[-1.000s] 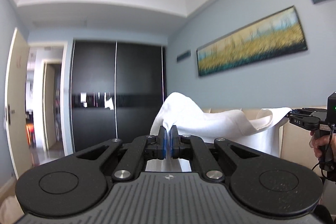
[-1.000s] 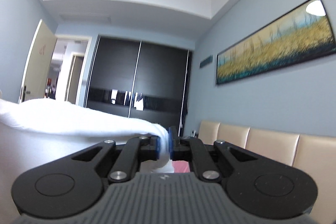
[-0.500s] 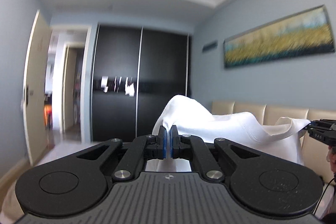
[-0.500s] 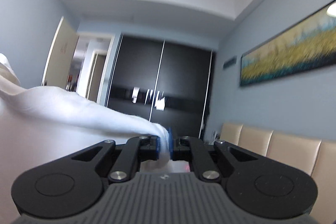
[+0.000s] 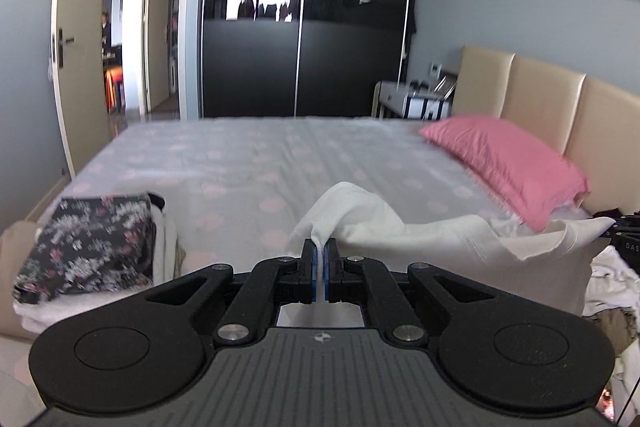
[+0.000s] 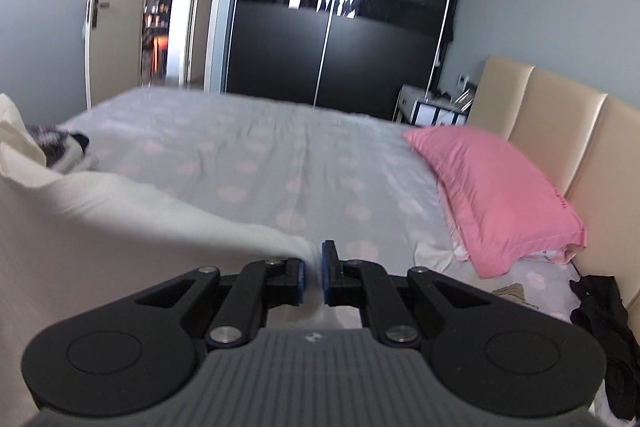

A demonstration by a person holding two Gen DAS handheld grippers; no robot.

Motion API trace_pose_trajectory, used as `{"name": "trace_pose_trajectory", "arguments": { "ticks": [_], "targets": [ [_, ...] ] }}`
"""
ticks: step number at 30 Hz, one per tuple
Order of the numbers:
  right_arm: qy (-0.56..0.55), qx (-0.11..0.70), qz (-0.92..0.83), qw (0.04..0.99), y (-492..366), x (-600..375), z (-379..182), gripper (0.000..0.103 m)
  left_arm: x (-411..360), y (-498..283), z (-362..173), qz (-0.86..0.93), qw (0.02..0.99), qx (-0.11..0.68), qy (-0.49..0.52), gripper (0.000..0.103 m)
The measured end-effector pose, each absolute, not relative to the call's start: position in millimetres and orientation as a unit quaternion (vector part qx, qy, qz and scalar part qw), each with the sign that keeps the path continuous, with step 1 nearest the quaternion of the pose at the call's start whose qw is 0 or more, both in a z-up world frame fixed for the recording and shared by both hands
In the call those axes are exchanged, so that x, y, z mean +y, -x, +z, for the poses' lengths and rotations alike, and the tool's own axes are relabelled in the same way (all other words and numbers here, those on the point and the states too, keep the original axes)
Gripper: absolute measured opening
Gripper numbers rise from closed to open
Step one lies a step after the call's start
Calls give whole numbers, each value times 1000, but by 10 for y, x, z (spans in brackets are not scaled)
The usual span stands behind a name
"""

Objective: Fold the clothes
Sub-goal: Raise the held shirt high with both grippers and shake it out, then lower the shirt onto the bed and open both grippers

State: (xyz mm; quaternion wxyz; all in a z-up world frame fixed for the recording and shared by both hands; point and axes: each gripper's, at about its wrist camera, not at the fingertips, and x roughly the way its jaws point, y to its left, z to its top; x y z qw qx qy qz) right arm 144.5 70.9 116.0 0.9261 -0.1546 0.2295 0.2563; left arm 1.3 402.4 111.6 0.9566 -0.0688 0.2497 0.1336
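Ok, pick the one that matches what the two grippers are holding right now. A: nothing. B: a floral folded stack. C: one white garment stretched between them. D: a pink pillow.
C: the left gripper and the right gripper each pinch the white garment, which spans between them above the bed.

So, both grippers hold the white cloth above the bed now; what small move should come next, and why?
Probably lower both grippers together to lay the white cotton garment flat on the grey bedsheet with pink dots. The left gripper and the right gripper each pinch an edge, the cloth hangs stretched between them, and bare sheet lies ahead.
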Motion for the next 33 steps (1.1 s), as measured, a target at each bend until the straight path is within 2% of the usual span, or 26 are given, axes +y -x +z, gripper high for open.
{"name": "trace_pose_trajectory", "arguments": {
  "ticks": [10,17,19,22,23,25,33],
  "targets": [
    [179,334,257,889,-2433,1374,-23,10,4505,-863,-78,150,914,366,87,2],
    [166,386,248,873,-2762,1545,-565,11,4733,-1193,-618,141,898,397,131,3],
    [163,395,244,870,-2807,1543,-627,14,4789,-1237,-717,134,892,407,144,12],
    [158,408,239,867,-2873,1539,-720,34,4832,-1201,-765,134,888,414,144,25],
    [157,413,238,865,-2896,1538,-752,35,4842,-1163,-753,136,889,414,143,28],
    [155,417,235,864,-2899,1473,-729,38,4870,-1065,-709,140,890,409,144,41],
    [89,459,213,858,-2653,664,-555,39,4874,-373,-479,165,882,418,140,43]
  ]
}}
